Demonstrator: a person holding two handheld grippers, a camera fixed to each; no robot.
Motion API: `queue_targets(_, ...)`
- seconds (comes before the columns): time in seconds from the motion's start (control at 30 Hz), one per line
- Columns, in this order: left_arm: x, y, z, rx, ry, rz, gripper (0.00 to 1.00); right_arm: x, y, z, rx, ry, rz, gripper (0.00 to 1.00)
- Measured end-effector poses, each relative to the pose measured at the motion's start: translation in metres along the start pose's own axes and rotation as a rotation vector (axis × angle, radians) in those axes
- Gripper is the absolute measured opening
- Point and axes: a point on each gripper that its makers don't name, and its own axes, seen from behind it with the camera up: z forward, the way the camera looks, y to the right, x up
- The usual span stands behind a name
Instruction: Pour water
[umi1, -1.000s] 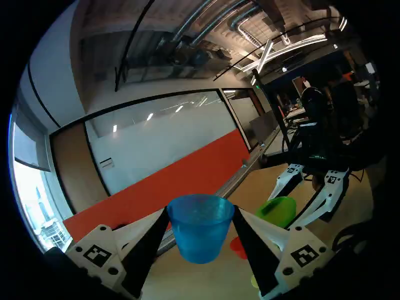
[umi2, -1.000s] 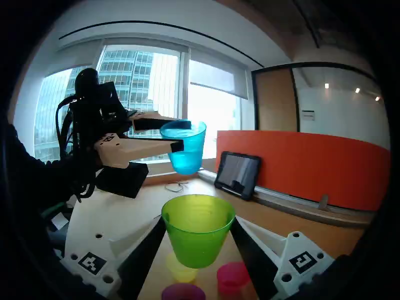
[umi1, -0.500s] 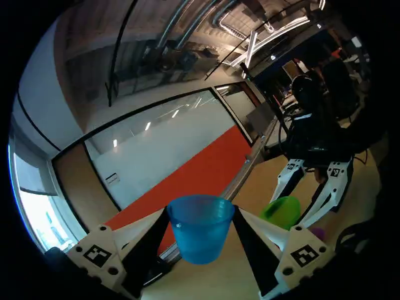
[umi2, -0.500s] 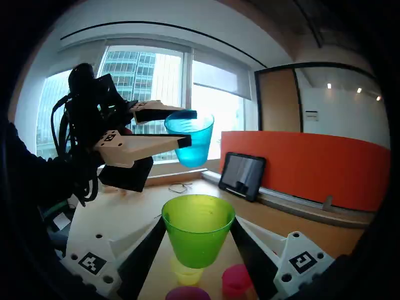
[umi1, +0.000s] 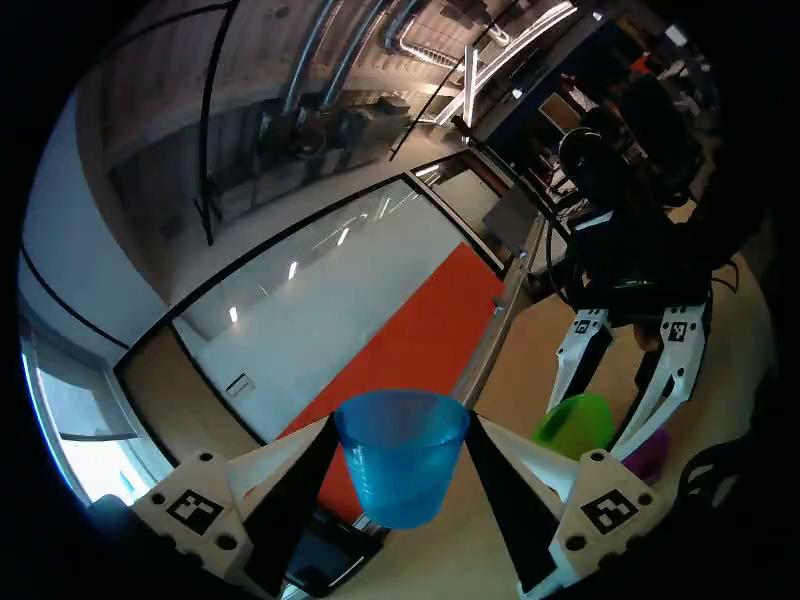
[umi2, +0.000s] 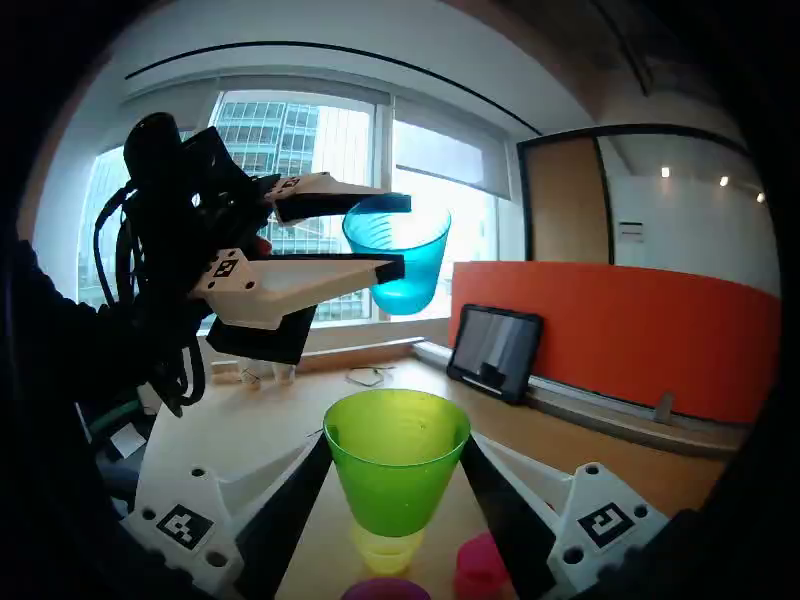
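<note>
My left gripper (umi1: 400, 470) is shut on a translucent blue cup (umi1: 401, 455), held up in the air and tilted. The right gripper view has that blue cup (umi2: 398, 255) raised above and behind a green cup (umi2: 397, 472), gripped by the left gripper (umi2: 392, 235). My right gripper (umi2: 397, 480) is shut on the green cup, upright over the wooden table (umi2: 250, 425). From the left gripper view, the green cup (umi1: 574, 424) sits low at the right between the right gripper's white fingers (umi1: 580, 355). I cannot make out water in either cup.
A tablet (umi2: 494, 352) leans against the orange partition (umi2: 640, 335) at the table's back edge. Small yellow (umi2: 386, 549), pink (umi2: 478, 570) and purple (umi2: 384, 590) cups stand on the table under the green cup. Windows lie behind the left gripper.
The left gripper has risen and tipped further, carrying the blue cup up and closer over the green cup. The green cup has stayed nearly still.
</note>
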Motion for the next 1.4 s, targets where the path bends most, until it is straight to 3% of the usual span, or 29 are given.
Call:
queue_targets(0.7, 0.006, 0.0, 0.005, 0.01, 0.011, 0.151, 0.89, 0.0, -0.004, 0.008, 0.018, -0.003, 0.003, 0.91)
queue_targets(1.4, 0.016, 0.001, 0.008, 0.012, 0.022, 0.232, 0.89, 0.0, 0.002, 0.008, 0.011, 0.001, 0.005, 0.91)
